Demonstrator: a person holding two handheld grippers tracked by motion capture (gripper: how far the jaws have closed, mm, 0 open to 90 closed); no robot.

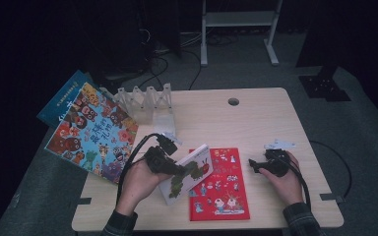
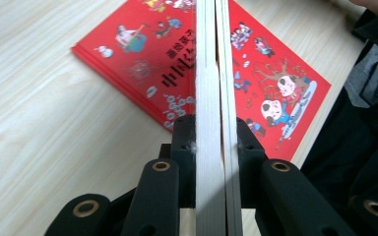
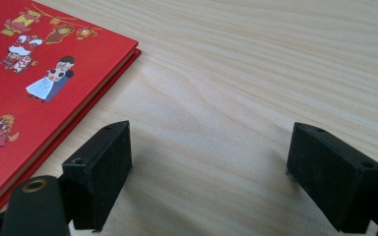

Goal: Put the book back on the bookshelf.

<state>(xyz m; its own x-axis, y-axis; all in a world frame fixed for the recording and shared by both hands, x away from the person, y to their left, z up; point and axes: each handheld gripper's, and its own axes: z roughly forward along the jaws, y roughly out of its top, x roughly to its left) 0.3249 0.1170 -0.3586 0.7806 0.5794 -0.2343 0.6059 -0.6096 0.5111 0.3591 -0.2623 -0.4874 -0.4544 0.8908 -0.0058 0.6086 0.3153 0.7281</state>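
Left gripper [image 2: 215, 142]: matte black blocky jaws with brass-ringed holes, pinched tight on the white book.
White book [image 2: 211, 98]: thick cream page block, seen edge-on between the jaws; in the high view [image 1: 187, 173] its glossy cover with a green-and-red picture is tilted up, overlapping the red book's left edge.
Red book [image 1: 219, 184]: flat rectangular hardcover, glossy red with small cartoon figures, lying on the table's near middle.
Right gripper [image 3: 209, 172]: square black jaws spread wide over bare wood, just right of the red book's corner.
Table [image 1: 256, 123]: pale wood-grain top, rounded corners, one round hole near the far edge.
Patterned book [image 1: 93, 132]: colourful cover hanging over the table's left edge.
Clear rack [image 1: 145, 101]: see-through zigzag plastic, far left.
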